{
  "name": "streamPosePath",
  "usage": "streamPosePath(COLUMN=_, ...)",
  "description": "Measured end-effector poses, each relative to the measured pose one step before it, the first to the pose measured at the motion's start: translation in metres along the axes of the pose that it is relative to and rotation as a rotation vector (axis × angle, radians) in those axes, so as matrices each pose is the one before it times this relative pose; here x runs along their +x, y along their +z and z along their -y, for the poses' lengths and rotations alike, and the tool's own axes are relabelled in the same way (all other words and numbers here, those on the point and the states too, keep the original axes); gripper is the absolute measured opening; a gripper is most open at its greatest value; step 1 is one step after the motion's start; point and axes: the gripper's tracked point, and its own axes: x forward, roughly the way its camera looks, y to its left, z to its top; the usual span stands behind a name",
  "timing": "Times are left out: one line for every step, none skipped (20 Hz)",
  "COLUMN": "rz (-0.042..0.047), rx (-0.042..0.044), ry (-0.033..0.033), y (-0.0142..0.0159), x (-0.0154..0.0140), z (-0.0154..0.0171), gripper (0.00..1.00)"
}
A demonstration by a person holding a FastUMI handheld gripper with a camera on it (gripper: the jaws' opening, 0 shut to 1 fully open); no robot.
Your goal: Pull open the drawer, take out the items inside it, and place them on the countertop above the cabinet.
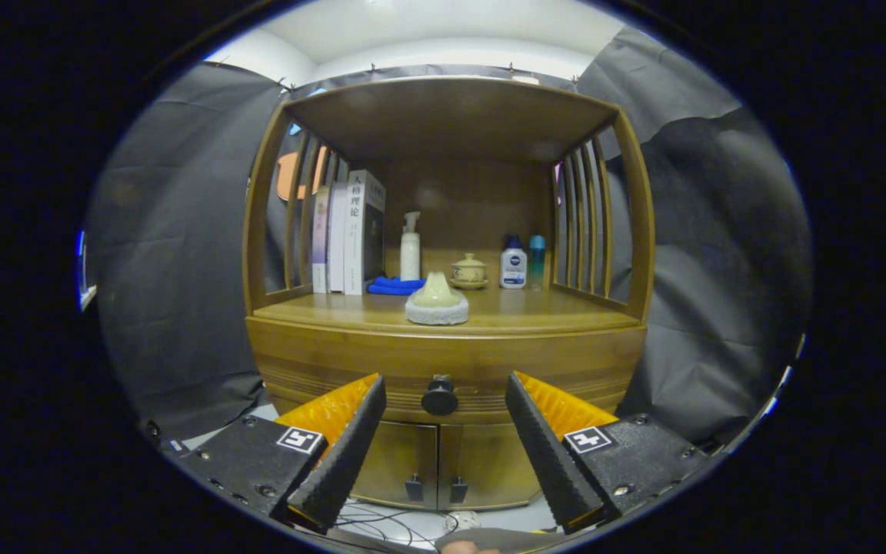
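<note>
Gripper (443, 446): fingers spread wide, holding nothing. The drawer knob (440, 395) sits between them, just ahead, on the closed drawer (447, 369) of the cabinet (451, 462). Judged rigid wood; the single round knob, small and possibly slippery, is the only hold, so pinch squarely. One drawer, one knob, two lower doors with two handles. Farther, on the countertop (535, 312): one lidded cup (436, 300), one teacup, one blue cloth, about three books, three bottles.
</note>
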Motion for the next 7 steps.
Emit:
streamPosePath(rz=0.00274, rx=-0.00026, ry=-0.00008, y=-0.00012, x=-0.00781, z=0.00009, gripper=0.99)
streamPosePath(rz=0.00207, rx=0.00338, ry=-0.00216, y=-0.00126, x=-0.00543, z=0.00009, gripper=0.99)
streamPosePath(rz=0.00605, rx=-0.00044, ry=-0.00085, y=-0.00096, x=-0.00527, z=0.00073, gripper=0.99)
streamPosePath(rz=-0.00382, rx=-0.00228, ry=-0.00729, y=-0.00326, x=-0.00504, z=0.0028, gripper=0.99)
streamPosePath(rz=-0.00045, rx=0.00028, ry=-0.00421, y=-0.00188, x=-0.00511, z=0.00242, gripper=0.99)
streamPosePath(rz=0.00018, rx=0.00687, ry=-0.00091, y=-0.00131, x=-0.00382, z=0.00098, gripper=0.99)
streamPosePath(rz=-0.00034, rx=0.00799, ry=-0.00234, y=-0.00241, x=-0.00428, z=0.00212, gripper=0.99)
